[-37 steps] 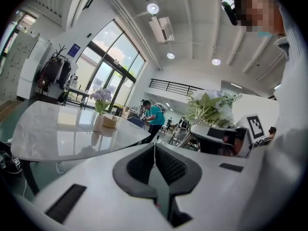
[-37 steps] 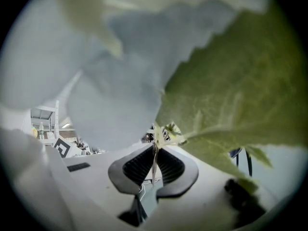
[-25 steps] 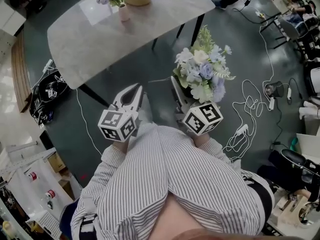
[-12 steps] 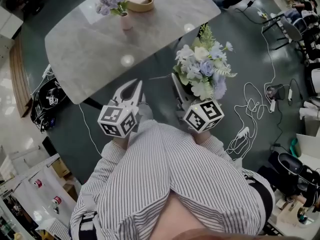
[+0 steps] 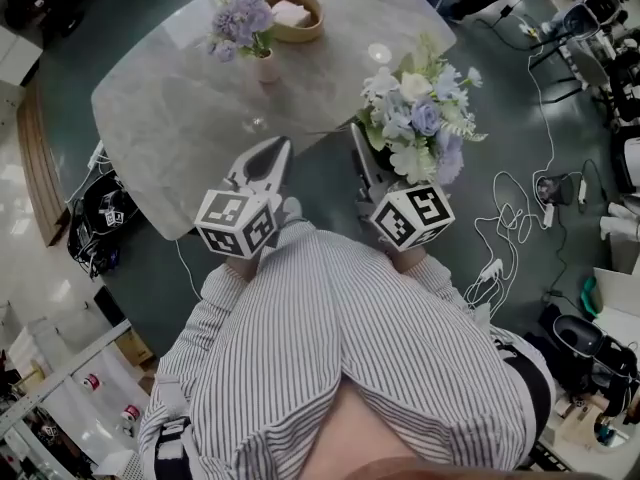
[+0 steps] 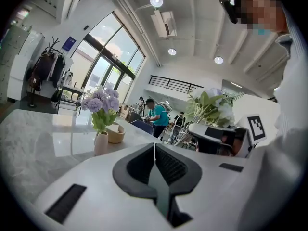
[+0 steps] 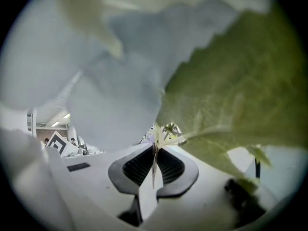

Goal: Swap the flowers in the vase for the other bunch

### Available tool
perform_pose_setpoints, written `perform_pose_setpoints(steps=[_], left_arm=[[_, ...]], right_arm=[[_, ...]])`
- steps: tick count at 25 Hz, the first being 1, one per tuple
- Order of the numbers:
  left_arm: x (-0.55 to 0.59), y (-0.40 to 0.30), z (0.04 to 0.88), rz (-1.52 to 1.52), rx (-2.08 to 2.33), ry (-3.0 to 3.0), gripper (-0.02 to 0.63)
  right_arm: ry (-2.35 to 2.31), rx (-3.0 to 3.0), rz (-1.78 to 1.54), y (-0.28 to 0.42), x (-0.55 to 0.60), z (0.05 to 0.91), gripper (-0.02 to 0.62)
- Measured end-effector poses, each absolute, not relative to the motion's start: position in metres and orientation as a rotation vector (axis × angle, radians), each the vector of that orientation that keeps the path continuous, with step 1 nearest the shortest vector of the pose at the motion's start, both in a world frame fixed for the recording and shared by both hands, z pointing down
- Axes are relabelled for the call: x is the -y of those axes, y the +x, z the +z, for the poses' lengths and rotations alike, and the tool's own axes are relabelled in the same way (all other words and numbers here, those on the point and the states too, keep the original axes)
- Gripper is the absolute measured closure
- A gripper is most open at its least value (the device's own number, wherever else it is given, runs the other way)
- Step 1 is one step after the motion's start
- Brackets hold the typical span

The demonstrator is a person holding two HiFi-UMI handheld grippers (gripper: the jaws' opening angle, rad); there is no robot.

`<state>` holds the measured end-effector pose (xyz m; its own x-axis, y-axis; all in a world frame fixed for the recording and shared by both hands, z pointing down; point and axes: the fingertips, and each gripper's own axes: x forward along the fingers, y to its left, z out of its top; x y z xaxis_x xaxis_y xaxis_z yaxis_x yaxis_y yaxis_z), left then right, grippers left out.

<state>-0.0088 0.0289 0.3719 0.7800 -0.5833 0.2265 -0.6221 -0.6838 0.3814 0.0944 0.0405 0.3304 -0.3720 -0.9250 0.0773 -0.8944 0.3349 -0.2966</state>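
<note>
A small pink vase point(image 5: 265, 65) with purple flowers point(image 5: 241, 21) stands at the far side of the marble table point(image 5: 170, 118). The left gripper view shows that vase point(image 6: 101, 143) and its purple flowers point(image 6: 100, 102) ahead to the left. My left gripper point(image 5: 280, 145) hovers over the table's near edge, its jaws shut point(image 6: 154, 146) and empty. My right gripper point(image 5: 357, 131) is shut on the stems of a white, blue and green bouquet point(image 5: 421, 123) held upright beside the table's near right corner. In the right gripper view a thin stem point(image 7: 155, 154) is pinched between the pads, and leaves point(image 7: 231, 90) fill the picture.
A wooden bowl point(image 5: 293, 13) with something pale in it sits just behind the vase. White cables point(image 5: 510, 208) trail over the dark floor at the right, and a black bag point(image 5: 95, 218) lies left of the table. People sit at desks far behind.
Both grippers and the person have moved towards the table. The left gripper now reaches over its near edge, and the bouquet has come up to the table's right corner.
</note>
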Motion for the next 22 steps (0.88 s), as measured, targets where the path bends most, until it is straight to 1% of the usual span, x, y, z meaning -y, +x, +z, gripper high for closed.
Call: perform_pose_setpoints(steps=[5,11,22], left_arm=[[-0.001,-0.011,0.367,0.094,0.913,2.551,0.588],[0.057,-0.017,0.365,0.105,0.895,2.577,0.588],[0.09,-0.024,0.381,0.119,0.897,2.543,0.588]], right_arm=[[-1.693,-2.481,-0.401,0.091,-0.018,0.327,0.565],[-1.711,-2.456,-0.396,0.084,0.04,0.327,0.565],[-1.732,-2.456,-0.432,0.082,0.076,0.341,0.565]])
